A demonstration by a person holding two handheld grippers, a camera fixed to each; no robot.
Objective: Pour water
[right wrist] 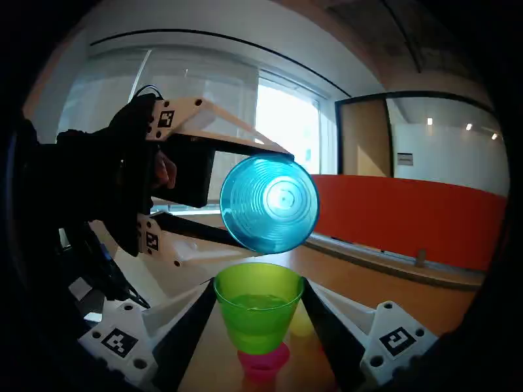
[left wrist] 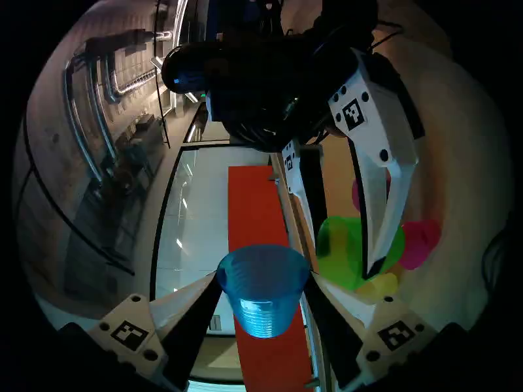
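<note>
Jaws of the left gripper [left wrist: 263, 277] clamp the blue cup [right wrist: 269, 204] tipped sideways, mouth above the upright green cup [right wrist: 258, 317] clamped by the right gripper [right wrist: 258, 282].

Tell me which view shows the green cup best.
The right gripper view: the green cup stands upright and whole between the fingers of the right gripper, with its rim and inside visible. In the left gripper view, the green cup is farther off and partly hidden behind a white finger.
</note>
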